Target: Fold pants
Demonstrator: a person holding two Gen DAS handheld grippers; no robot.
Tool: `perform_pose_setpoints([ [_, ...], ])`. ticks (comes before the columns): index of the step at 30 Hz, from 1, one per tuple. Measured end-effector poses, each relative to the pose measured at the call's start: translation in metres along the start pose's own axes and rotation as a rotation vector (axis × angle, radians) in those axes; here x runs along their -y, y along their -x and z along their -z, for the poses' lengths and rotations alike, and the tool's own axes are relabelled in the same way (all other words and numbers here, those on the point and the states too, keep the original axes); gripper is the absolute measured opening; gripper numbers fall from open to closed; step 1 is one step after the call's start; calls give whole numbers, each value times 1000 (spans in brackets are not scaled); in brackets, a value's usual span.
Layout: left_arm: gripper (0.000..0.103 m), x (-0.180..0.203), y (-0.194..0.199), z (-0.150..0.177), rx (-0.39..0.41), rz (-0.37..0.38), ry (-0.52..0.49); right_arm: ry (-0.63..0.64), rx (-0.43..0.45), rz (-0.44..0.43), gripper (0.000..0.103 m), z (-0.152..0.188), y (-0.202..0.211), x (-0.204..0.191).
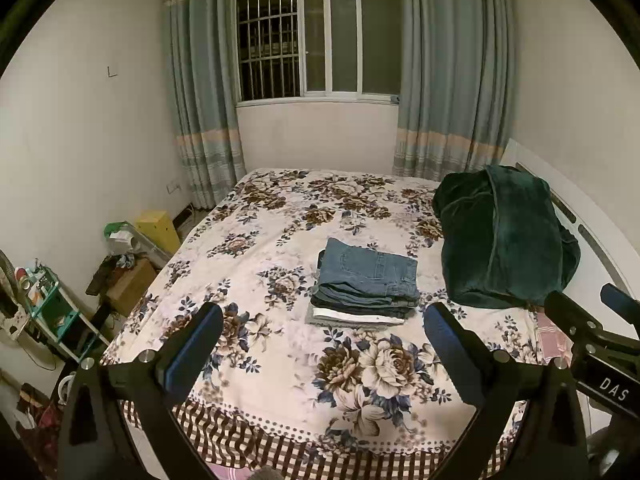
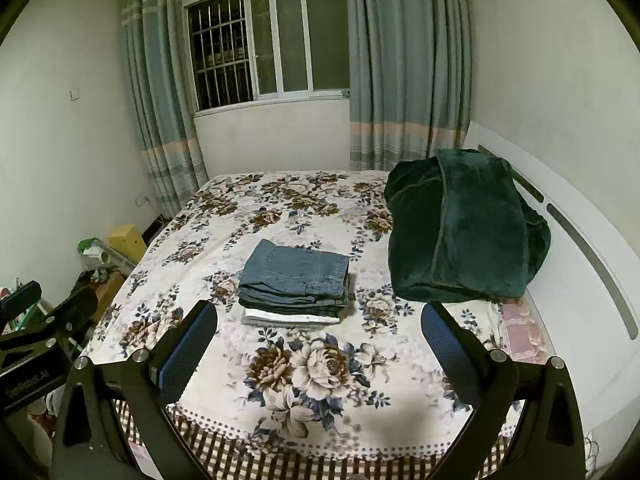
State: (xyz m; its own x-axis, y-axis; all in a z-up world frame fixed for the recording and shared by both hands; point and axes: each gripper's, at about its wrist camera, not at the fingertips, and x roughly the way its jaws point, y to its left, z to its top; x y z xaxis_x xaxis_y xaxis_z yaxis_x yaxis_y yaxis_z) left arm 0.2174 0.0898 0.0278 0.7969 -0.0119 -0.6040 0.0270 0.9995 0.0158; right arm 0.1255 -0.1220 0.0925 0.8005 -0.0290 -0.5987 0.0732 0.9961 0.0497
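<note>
A stack of folded pants (image 1: 364,284) lies in the middle of the floral bed sheet (image 1: 280,224), blue jeans on top, darker and white pieces below. It also shows in the right wrist view (image 2: 296,280). My left gripper (image 1: 323,320) is open and empty, held above the bed's near edge, short of the stack. My right gripper (image 2: 319,320) is open and empty at about the same distance. The right gripper also shows at the right edge of the left wrist view (image 1: 592,312); the left gripper shows at the left edge of the right wrist view (image 2: 52,304).
A dark green plush blanket (image 1: 504,240) is heaped on the bed's right side by the white headboard (image 2: 580,240). Boxes and a small teal shelf (image 1: 52,304) crowd the floor left of the bed. A window and curtains (image 1: 200,120) are behind.
</note>
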Motion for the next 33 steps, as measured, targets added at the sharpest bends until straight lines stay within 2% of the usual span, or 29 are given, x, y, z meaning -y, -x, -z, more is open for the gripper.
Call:
perform_pose_setpoints([
  [33,103,1,5,2,5,-10,3,0,-8,-12,103,10,4,-21],
])
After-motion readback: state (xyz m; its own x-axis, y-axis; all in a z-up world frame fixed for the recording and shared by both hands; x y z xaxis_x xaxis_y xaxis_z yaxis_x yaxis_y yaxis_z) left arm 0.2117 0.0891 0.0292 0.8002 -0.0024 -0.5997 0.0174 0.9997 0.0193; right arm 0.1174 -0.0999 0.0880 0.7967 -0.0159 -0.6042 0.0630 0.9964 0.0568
